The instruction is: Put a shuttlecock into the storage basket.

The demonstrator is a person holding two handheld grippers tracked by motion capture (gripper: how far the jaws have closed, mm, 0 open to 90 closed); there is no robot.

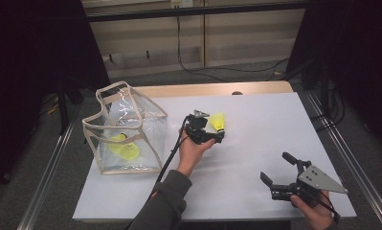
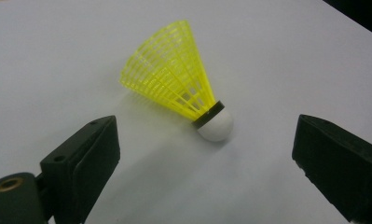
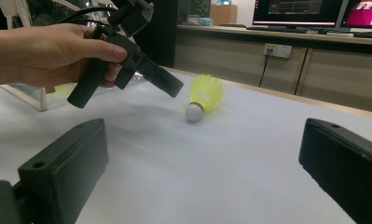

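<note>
A yellow shuttlecock [image 1: 218, 121] with a white cork tip lies on its side on the white table [image 1: 255, 158], near the middle. My left gripper [image 1: 212, 136] hovers just in front of it, open, its jaws wide apart on either side of the shuttlecock [image 2: 176, 79] in the left gripper view. Nothing sits between them. My right gripper [image 1: 277, 168] is open near the table's front right, held clear of everything. From the right gripper view the shuttlecock [image 3: 202, 97] lies further off, with the left gripper [image 3: 167, 84] tilted down just left of it.
A clear plastic bag [image 1: 124, 129] with beige trim stands open at the table's left, holding a few yellow shuttlecocks [image 1: 124, 146]. Cables trail on the floor behind the table. Metal rails run along both sides of the table.
</note>
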